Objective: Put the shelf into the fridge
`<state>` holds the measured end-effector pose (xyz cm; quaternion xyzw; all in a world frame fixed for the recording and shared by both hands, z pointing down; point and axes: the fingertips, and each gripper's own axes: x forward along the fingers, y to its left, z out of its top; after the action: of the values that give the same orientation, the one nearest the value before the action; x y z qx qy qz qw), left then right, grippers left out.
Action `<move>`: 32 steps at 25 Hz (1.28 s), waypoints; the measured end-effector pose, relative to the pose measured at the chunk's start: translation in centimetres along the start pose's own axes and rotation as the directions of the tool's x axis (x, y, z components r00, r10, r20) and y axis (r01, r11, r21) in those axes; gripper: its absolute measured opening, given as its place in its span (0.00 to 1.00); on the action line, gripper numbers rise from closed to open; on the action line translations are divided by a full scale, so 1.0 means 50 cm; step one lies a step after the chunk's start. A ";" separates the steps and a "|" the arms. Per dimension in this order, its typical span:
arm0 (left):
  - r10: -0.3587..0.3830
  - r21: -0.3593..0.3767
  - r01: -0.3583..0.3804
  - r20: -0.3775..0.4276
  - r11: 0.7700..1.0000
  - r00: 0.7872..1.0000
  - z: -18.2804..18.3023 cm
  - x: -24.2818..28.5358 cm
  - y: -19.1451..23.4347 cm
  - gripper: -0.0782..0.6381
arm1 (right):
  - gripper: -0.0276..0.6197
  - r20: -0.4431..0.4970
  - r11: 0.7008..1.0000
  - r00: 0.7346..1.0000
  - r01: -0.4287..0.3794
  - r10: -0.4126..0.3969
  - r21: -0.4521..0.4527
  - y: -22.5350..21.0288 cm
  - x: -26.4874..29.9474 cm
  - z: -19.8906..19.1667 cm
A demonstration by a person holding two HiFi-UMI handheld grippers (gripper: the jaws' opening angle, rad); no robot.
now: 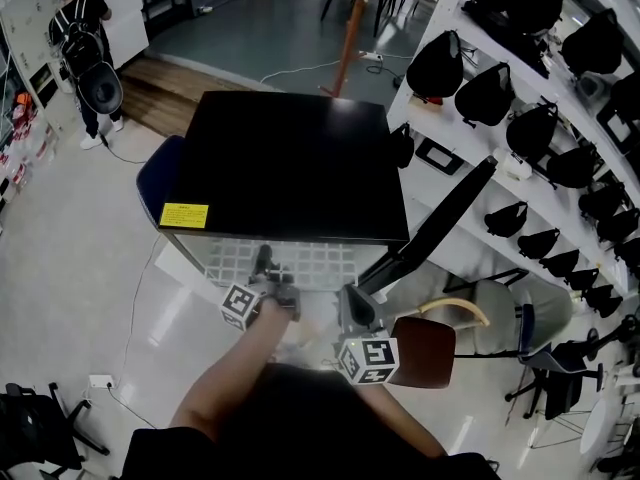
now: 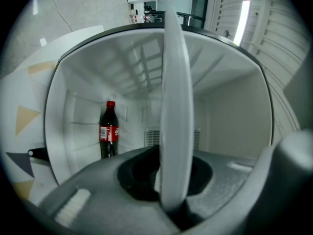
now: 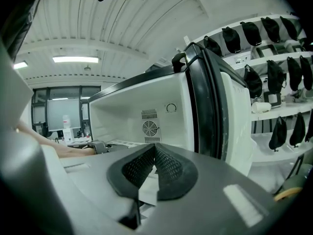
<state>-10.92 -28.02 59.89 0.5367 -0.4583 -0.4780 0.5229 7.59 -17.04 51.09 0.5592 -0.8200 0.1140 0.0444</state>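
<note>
Left gripper and right gripper side by side, both jaws pinching the near edge of the shelf; its length spans between them; the fridge cavity gapes straight ahead, so judge a level push inward.

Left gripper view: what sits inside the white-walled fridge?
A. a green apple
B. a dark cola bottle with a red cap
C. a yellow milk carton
B: the dark cola bottle with a red cap shows at the left inside the white-walled fridge.
</note>
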 end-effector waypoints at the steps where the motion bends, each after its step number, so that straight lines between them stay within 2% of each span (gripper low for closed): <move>1: 0.001 -0.002 -0.001 0.000 1.000 1.000 -0.001 0.001 -0.001 0.16 | 0.04 0.004 1.000 1.000 -0.005 0.005 0.003 0.001 0.000 0.002; 11: 0.001 0.008 -0.001 -0.005 1.000 1.000 -0.001 0.017 0.004 0.16 | 0.04 0.012 0.999 0.999 -0.031 0.031 0.010 0.020 0.000 0.002; 16: -0.004 0.014 0.004 -0.006 1.000 1.000 0.000 0.033 0.001 0.16 | 0.04 0.006 0.999 1.000 -0.023 0.023 -0.025 0.019 -0.005 -0.001; 32: -0.006 0.029 0.006 0.005 1.000 1.000 0.006 0.061 -0.001 0.16 | 0.04 -0.015 1.000 1.000 -0.014 0.014 -0.024 0.014 0.001 -0.014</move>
<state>-10.83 -31.09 59.73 0.5445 -0.4651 -0.4741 0.5123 6.90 -16.65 51.70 0.5520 -0.8248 0.1083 0.0563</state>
